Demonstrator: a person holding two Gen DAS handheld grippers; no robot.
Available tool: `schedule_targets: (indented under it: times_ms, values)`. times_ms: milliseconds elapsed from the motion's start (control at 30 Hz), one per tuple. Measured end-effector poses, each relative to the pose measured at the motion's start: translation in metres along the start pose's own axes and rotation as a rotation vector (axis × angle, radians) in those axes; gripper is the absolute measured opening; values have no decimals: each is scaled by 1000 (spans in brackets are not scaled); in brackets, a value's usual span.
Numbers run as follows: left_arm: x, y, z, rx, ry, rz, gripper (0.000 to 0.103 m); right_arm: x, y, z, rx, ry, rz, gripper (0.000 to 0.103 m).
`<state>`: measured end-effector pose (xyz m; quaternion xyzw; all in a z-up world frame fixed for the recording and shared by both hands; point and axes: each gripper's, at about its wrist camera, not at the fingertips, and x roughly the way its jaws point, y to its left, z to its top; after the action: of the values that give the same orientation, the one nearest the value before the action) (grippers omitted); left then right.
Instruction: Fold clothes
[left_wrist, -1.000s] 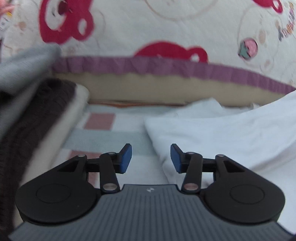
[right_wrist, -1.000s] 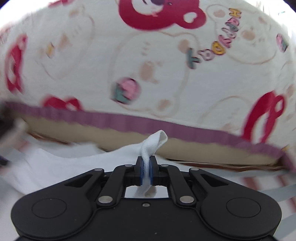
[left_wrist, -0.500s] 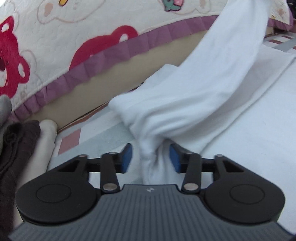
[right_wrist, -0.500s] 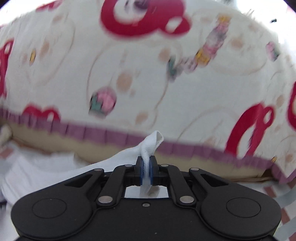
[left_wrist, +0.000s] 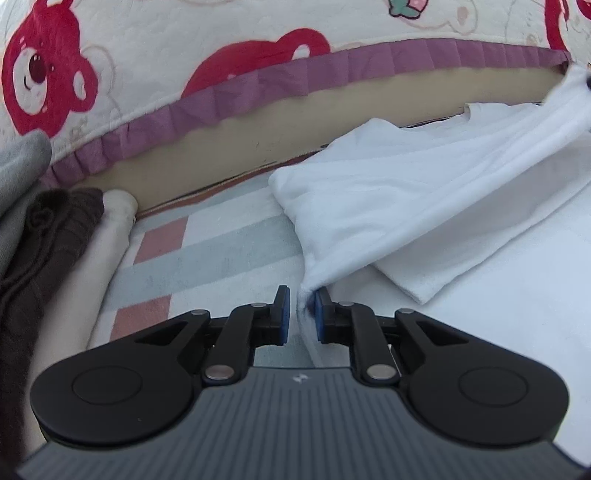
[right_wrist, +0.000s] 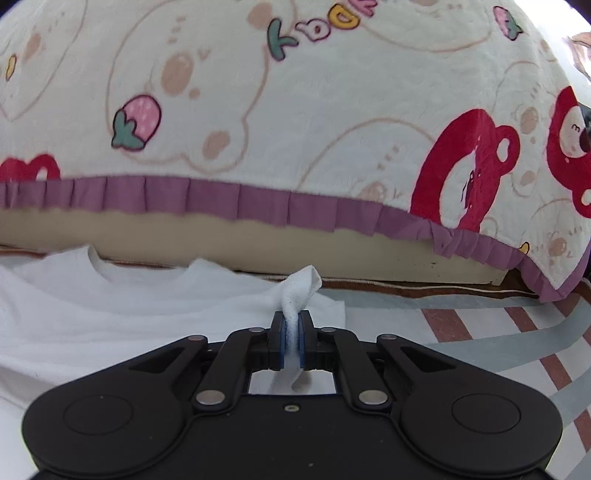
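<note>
A white T-shirt (left_wrist: 424, 192) lies on a striped pink and grey mat (left_wrist: 207, 254), its left side lifted into a taut fold. My left gripper (left_wrist: 300, 312) has its blue pads closed around a pinch of the shirt's left edge. My right gripper (right_wrist: 294, 334) is shut on a bunched corner of the same white T-shirt (right_wrist: 110, 314), with a tuft of cloth sticking up above the pads. The shirt's neckline shows at the far side in the right wrist view.
A cream quilt (left_wrist: 221, 55) with red bears and a purple frill hangs over a beige mattress edge (right_wrist: 258, 243) just behind the shirt. A stack of grey and dark brown clothes (left_wrist: 40, 236) sits at the left.
My left gripper has closed from wide open onto the shirt's left edge. My right gripper kept its hold and moved right and down, stretching the cloth.
</note>
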<state>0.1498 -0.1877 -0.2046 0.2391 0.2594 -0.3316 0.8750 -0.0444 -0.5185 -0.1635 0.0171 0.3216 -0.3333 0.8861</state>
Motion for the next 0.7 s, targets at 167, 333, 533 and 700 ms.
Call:
schedule_targets:
  times_ms: [167, 333, 533, 700]
  values:
    - [-7, -8, -3, 108, 9, 10, 14, 17, -5, -21, 7, 99, -5, 8]
    - [-8, 0, -1, 103, 110, -52, 14, 38, -8, -38, 5, 209, 15, 11]
    - [-24, 6, 3, 119, 77, -124, 16, 30, -36, -42, 123, 169, -10, 34]
    - [-41, 13, 15, 22, -29, -222, 17, 25, -60, -40, 312, 123, 104, 45]
